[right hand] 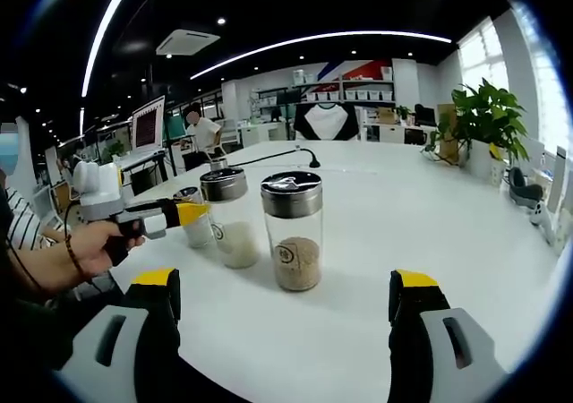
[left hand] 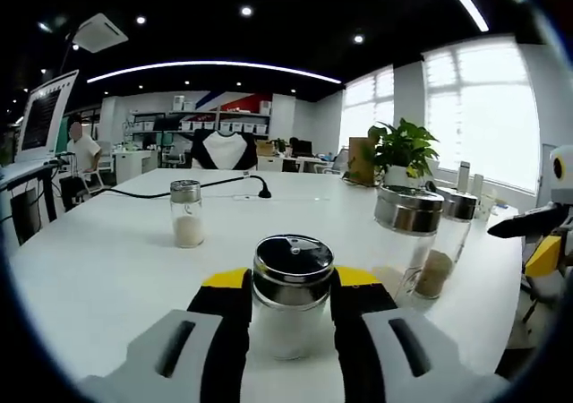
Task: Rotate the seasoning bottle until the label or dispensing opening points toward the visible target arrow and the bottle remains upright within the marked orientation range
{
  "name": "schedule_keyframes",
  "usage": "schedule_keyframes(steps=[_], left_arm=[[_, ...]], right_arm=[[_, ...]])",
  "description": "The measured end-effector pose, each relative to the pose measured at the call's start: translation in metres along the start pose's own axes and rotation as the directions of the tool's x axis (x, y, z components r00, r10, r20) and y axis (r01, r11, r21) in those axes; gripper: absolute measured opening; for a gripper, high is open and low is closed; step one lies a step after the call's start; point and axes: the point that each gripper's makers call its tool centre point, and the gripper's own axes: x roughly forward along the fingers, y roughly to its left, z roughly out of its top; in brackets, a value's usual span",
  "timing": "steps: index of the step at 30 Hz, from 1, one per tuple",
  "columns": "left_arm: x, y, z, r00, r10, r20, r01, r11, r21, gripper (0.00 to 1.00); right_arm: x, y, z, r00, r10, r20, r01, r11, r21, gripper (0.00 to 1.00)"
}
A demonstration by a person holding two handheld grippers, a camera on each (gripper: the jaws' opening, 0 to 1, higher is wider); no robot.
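Now we clamp our left gripper (left hand: pixel 291 318) on the white-filled seasoning bottle (left hand: pixel 292 295), upright on the white table (left hand: pixel 107 260); our right gripper (right hand: pixel 285 309) gapes before a brown-filled bottle (right hand: pixel 294 231).

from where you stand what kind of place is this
Most likely an open-plan office: a big white table, a monitor on a desk, shelves of boxes at the back wall, and a potted plant by the windows.
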Motion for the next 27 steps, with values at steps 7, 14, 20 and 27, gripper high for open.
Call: schedule_keyframes(steps=[7,14,20,27], left_arm=[[0.0000,-0.0018,-0.0004,0.999,-0.044,-0.017,0.044,0.999,0.022,0.36],[-0.0005,-0.0015,-0.0010,0.994,-0.108,-0.016,0.108,0.993,0.043,0.36],[-0.0009,-0.0020,-0.0015,0.985,-0.172,-0.021,0.173,0.984,0.052,0.36],[-0.0021,-0.0062,-0.0015,0.967,-0.254,-0.013,0.255,0.965,0.068,0.36]], right_arm=[[-0.0004,0.0008,-0.0021,1.000,0.003,-0.006,-0.003,1.000,0.003,0.99],[-0.0010,0.0001,0.0008,1.000,-0.006,0.003,0.006,1.000,-0.009,0.99],[0.0004,0.0011,0.0002,1.000,0.001,-0.002,-0.001,1.000,-0.008,0.99],[0.0000,0.0020,-0.0001,1.000,0.003,-0.002,-0.003,1.000,-0.011,0.99]])
